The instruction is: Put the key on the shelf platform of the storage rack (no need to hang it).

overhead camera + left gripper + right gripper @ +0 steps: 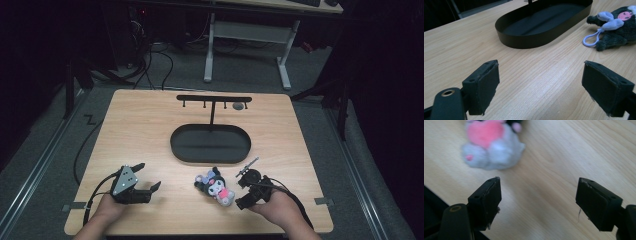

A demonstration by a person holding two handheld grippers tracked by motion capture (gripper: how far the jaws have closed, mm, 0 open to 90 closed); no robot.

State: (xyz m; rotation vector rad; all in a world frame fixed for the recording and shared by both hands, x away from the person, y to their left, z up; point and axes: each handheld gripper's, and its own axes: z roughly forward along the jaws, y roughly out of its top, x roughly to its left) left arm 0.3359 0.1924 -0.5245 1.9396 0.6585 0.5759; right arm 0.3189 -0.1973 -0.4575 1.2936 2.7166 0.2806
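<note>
Small soft plush doll, black w/ grey-white body, pink heart patch and lilac loop strap (216,186), lies on its side on the light wood-grain table (150,125), near the front edge, just in front of the black oval metal tray (210,144). I've got the right tool (250,187) just beside it, jaws wide apart, nothing between the flat black pads (486,202), probably lined up for a grab. Left tool (148,181) sits well apart to the left, jaws also spread and empty, likely on standby. Black T-shaped hook rack (214,100) rises from the tray, so I reckon the strap's meant for a hook.
</note>
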